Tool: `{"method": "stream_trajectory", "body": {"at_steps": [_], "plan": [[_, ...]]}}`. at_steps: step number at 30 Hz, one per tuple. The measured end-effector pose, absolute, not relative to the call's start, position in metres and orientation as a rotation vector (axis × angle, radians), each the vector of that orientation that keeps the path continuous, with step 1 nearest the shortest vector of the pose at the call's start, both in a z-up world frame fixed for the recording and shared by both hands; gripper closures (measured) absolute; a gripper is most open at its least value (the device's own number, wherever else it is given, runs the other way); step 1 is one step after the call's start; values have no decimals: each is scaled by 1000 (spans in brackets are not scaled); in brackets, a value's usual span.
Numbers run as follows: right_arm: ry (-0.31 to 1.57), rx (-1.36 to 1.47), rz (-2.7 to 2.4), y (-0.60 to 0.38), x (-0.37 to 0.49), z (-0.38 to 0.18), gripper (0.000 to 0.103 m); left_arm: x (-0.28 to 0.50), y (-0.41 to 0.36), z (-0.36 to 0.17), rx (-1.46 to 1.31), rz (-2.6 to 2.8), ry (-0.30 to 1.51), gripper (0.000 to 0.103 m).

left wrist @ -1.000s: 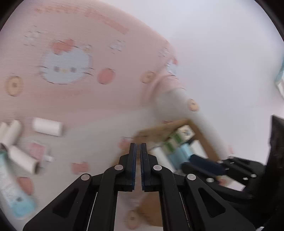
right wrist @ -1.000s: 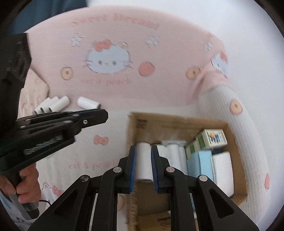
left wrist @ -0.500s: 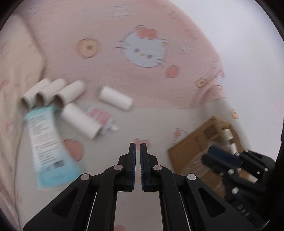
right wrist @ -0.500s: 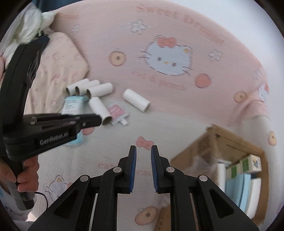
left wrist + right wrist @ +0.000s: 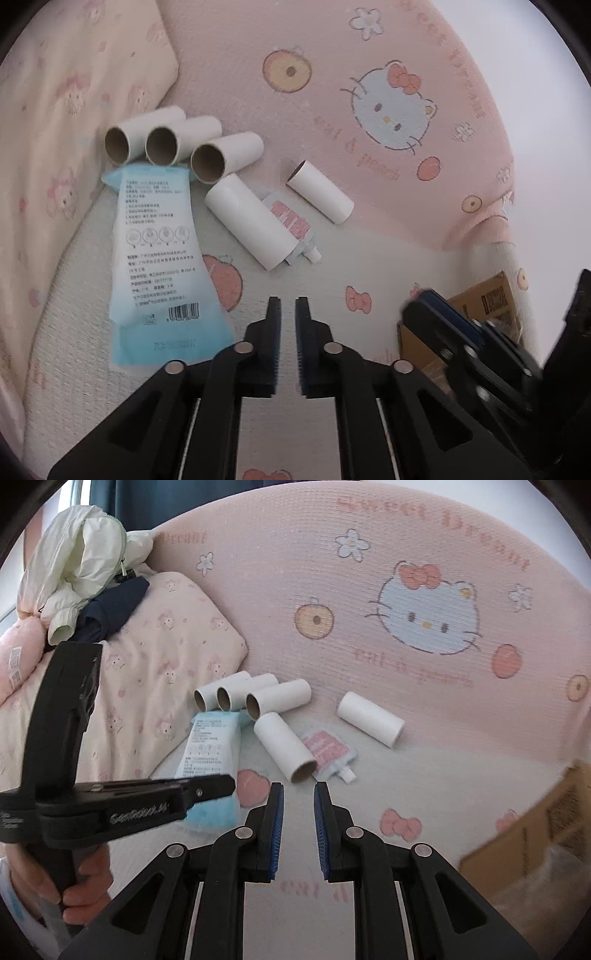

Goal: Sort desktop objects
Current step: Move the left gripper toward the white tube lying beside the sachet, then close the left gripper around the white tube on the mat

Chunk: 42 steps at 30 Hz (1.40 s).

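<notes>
Both hand-held grippers are empty — the right hand-held gripper [image 5: 298, 808] narrowly parted, the left hand-held gripper [image 5: 287, 314] nearly closed. The nearest paper roll [image 5: 285, 746] lies on the bed, partly over a pink pouch [image 5: 328, 753]. It is best spanned across its width — jaws widened first, the pouch left undisturbed.

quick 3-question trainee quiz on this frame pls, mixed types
1. True or false: the right gripper holds a roll.
2. How many white paper rolls lie loose on the bed? A) three B) five C) seven
3. Fill in: one roll lies partly over the small pink ____.

Key: 1 false, its jaws are apart and empty. 2 B, counting the row of three and the lone roll. 3 pouch.
</notes>
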State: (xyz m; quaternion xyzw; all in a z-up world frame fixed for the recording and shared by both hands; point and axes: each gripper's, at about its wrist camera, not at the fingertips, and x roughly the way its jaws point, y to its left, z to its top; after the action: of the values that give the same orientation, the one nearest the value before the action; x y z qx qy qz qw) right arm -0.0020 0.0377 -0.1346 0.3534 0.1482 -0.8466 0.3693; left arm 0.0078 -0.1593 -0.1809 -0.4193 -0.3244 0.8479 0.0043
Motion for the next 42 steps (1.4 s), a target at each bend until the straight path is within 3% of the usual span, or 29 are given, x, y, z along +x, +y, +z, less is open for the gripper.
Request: {"method": "stream_trajectory", "body": {"at_steps": [3, 4, 5, 7, 13, 17, 20, 35, 38, 42], "plan": [[353, 918, -2164, 25, -17, -148, 82, 1, -165, -185, -1314, 2657, -1081, 67], [339, 930, -2151, 22, -22, -153, 72, 0, -166, -185, -1314, 2676, -1088, 64], [320, 947, -2137, 19, -27, -160, 69, -4, -169, -186, -1314, 2690, -1093, 57], [282, 980, -2105, 17, -38, -172, 48, -14, -175, -190, -1340, 2685, -1111, 55], [164, 1070, -2110, 24, -66, -195, 48, -48, -191, -200, -1387, 2632, -1243, 53], [73, 1098, -2135, 29, -82, -203, 48, -69, -198, -220, -1443, 2508, -1445, 41], [36, 1137, -2145, 28, -92, -208, 48, -78, -199, -232, -1443, 2434, -1580, 39], [73, 1099, -2089, 12, -98, -220, 48, -101, -190, -244, -1607, 2439, -1588, 38], [56, 1094, -2066, 7, -102, -223, 48, -105, -187, -245, -1668, 2443, -1550, 53], [65, 1098, -2041, 3, -101, -233, 48, -104, -185, -247, -1649, 2421, -1529, 53]]}}
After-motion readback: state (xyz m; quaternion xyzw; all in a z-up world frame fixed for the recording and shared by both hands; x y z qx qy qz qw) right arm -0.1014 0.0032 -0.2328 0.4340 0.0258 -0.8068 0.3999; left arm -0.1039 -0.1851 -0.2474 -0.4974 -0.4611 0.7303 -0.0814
